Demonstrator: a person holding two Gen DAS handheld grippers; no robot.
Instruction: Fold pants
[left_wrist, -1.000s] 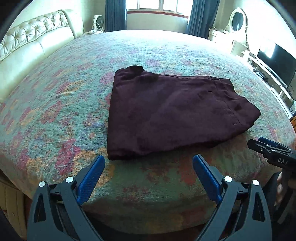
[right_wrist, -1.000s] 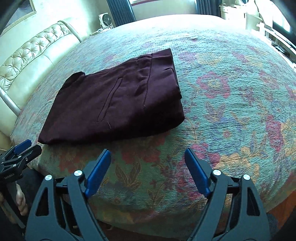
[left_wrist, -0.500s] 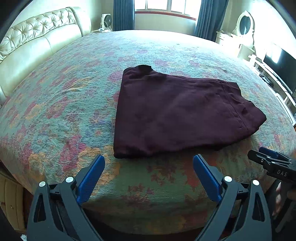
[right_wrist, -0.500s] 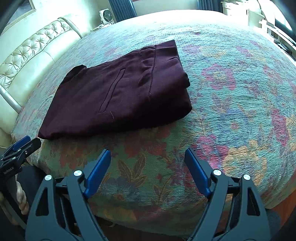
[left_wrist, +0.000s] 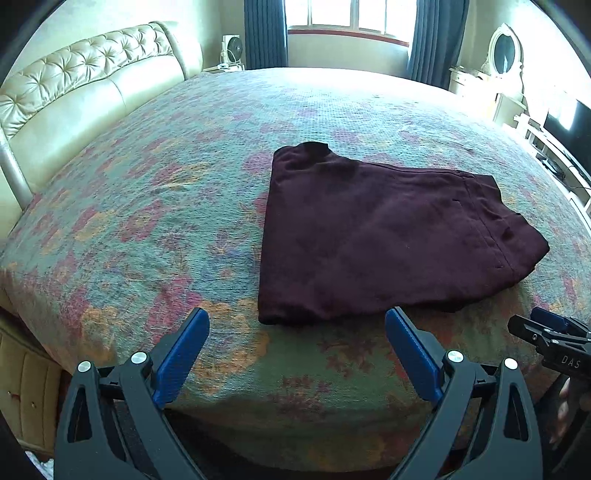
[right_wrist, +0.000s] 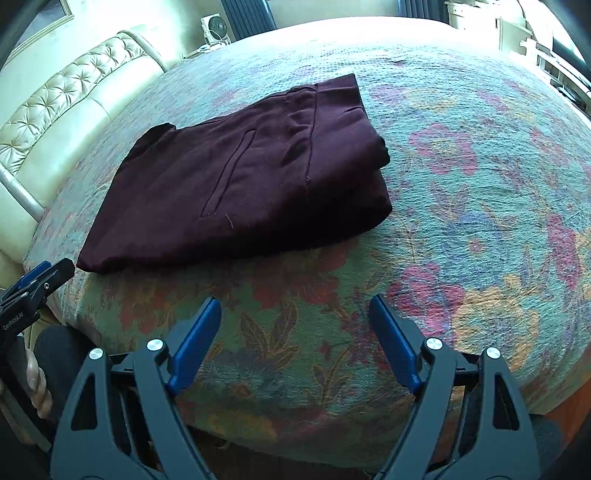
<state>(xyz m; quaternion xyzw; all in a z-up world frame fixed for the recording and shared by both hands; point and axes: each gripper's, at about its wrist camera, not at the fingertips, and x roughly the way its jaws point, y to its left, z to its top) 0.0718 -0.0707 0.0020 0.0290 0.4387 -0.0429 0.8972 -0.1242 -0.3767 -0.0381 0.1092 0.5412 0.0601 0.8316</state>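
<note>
Dark maroon pants (left_wrist: 380, 236) lie folded in a flat packet on the flowered bedspread (left_wrist: 147, 206), near the bed's front edge. In the right wrist view the pants (right_wrist: 251, 173) show a pocket slit and the waistband side toward the right. My left gripper (left_wrist: 297, 325) hovers open just short of the packet's near edge, nothing between its blue pads. My right gripper (right_wrist: 295, 314) is open too, over bare bedspread in front of the pants. Each view catches the other gripper's tip at its side: the right one (left_wrist: 546, 332), the left one (right_wrist: 40, 277).
A cream tufted headboard (left_wrist: 85, 96) runs along the left. Beyond the bed are a window with dark curtains (left_wrist: 351, 18), a small fan (left_wrist: 231, 48), a white dresser with oval mirror (left_wrist: 504, 48) and a TV (left_wrist: 569, 122) at right. A hand (right_wrist: 37, 384) shows low left.
The left view has drifted so the pants sit further right and slightly higher in it. In the right view the pants have come a bit closer. Both grippers stay open and empty.
</note>
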